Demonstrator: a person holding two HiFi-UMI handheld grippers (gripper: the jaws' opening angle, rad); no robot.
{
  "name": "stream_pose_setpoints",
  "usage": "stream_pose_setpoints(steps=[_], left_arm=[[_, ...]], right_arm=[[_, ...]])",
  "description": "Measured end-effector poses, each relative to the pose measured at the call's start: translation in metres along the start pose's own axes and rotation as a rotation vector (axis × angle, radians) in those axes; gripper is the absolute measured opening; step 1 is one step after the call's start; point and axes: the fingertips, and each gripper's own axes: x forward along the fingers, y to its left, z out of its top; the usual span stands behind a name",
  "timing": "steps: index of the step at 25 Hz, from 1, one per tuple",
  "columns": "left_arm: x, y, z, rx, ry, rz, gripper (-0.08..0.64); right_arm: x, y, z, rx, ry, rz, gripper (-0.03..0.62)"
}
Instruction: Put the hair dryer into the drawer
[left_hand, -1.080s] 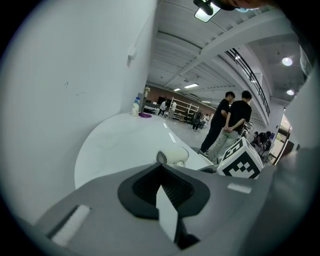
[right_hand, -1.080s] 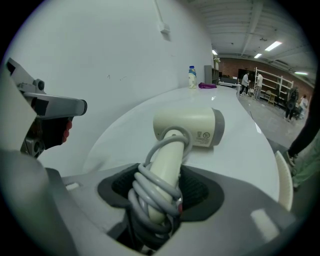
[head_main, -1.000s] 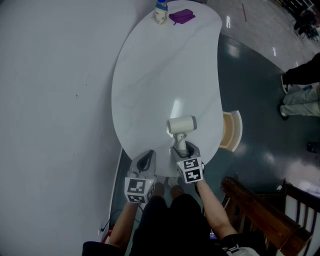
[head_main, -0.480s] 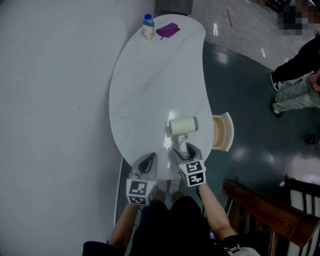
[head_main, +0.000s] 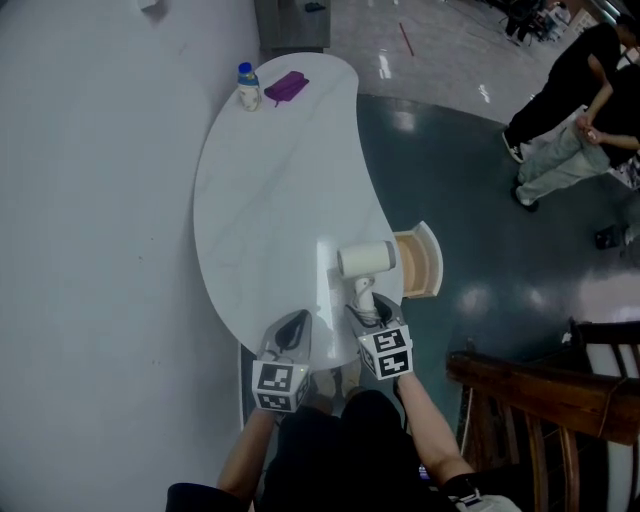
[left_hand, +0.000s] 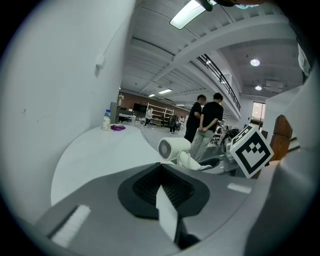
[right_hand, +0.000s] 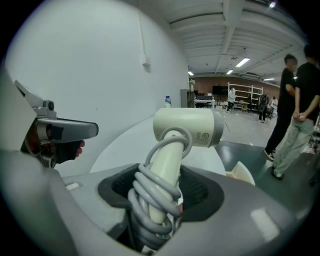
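Note:
My right gripper (head_main: 366, 309) (right_hand: 160, 210) is shut on the handle of the cream hair dryer (head_main: 366, 260) (right_hand: 187, 127), with the grey cord wound round the handle. The dryer is held above the near right edge of the white table (head_main: 260, 200), its barrel lying crosswise. Just right of it an open wooden drawer (head_main: 417, 261) sticks out from under the table; its pale front (right_hand: 240, 172) shows in the right gripper view. My left gripper (head_main: 289, 328) (left_hand: 167, 200) hangs shut and empty over the table's near edge, left of the dryer (left_hand: 172, 148).
A small bottle (head_main: 247, 88) and a purple cloth (head_main: 286, 86) lie at the table's far end. A wall runs along the left. Two people (head_main: 570, 110) stand on the dark floor at far right. A wooden chair (head_main: 540, 400) is near my right side.
The head view has shifted, so the table sits further left and the drawer shows wider open beside the dryer. The dryer stays in my right gripper; the left gripper has kept its place.

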Motion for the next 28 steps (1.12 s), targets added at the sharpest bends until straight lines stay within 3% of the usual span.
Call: stream_pose_setpoints(steps=[16,28], left_arm=[[0.06,-0.067,0.024,0.081,0.002,-0.155,0.008],[0.121,-0.108,0.032,0.07,0.022,-0.092,0.008]], right_arm=[[-0.049,-0.092,-0.007,0.102,-0.052,-0.169,0.242],[-0.055,-0.179,-0.013,0.102,-0.019,-0.132,0.242]])
